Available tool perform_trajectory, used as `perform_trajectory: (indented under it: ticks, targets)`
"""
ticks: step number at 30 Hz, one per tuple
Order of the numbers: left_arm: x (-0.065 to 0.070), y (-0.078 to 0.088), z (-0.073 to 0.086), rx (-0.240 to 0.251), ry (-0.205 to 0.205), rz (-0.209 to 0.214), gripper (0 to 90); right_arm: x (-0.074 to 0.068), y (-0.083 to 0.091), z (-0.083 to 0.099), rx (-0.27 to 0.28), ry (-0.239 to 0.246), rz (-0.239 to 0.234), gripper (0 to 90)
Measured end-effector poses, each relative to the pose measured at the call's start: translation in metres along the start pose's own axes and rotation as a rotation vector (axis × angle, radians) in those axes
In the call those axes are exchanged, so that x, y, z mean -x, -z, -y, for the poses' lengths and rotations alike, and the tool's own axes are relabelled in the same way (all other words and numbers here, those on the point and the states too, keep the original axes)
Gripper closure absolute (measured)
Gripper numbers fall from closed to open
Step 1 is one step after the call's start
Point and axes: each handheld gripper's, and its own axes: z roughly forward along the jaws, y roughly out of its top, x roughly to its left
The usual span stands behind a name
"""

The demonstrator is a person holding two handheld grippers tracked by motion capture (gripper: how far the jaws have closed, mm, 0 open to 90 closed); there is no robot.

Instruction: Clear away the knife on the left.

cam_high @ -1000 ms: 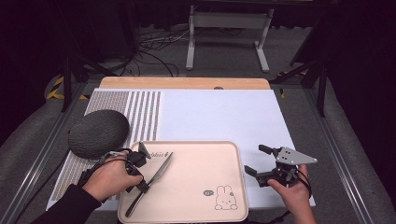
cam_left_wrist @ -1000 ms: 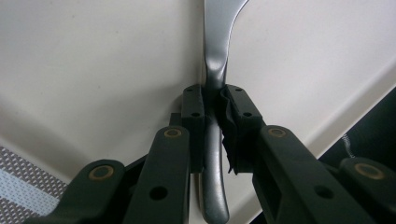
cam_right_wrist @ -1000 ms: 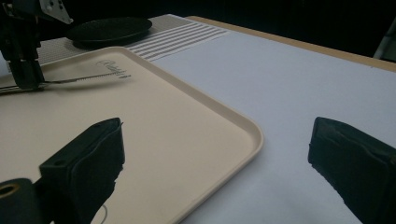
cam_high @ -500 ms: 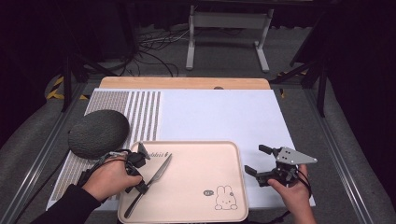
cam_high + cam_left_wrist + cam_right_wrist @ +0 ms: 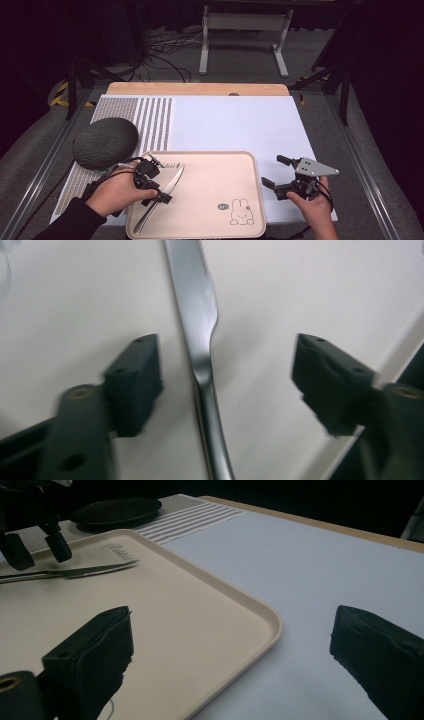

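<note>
Your left gripper (image 5: 152, 182) hangs released over the knife (image 5: 202, 345), which lies flat on the tray (image 5: 220, 200) between its jaws, long axis running straight ahead. Your right gripper (image 5: 280, 182), also released, sits well apart beside the tray.

White surface (image 5: 235, 125) with a striped patch at left, a dark round plate (image 5: 105, 142) laid on the stripes, a beige tray (image 5: 215, 175) set near the front edge

beige tray (image 5: 215, 170), silver knife (image 5: 200, 335), dark grey plate (image 5: 105, 142).
</note>
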Motion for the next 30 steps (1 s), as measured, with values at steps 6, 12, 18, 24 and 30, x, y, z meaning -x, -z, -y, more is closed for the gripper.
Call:
perform_trajectory:
  ticks: [6, 12, 18, 24, 30]
  targets:
    - [0.005, -0.006, -0.004, 0.135, -0.149, 0.042, 20.4, 0.000, -0.001, 0.001, -0.001, 0.001, -0.002, 4.7]
    - [0.009, -0.013, -0.007, 0.177, -0.303, 0.029, 48.9, 0.000, -0.001, 0.001, -0.002, 0.001, -0.002, 4.6]
    - [0.016, -0.019, -0.006, 0.151, -0.430, -0.027, 89.5, 0.000, -0.001, 0.001, -0.002, 0.001, -0.002, 4.6]
    - [0.013, -0.025, -0.005, 0.107, -0.420, -0.049, 90.0, 0.000, -0.001, 0.001, -0.002, 0.002, -0.002, 4.6]
    - [0.011, -0.025, -0.003, 0.092, -0.425, -0.072, 90.0, 0.000, -0.001, 0.001, -0.002, 0.002, -0.001, 4.6]
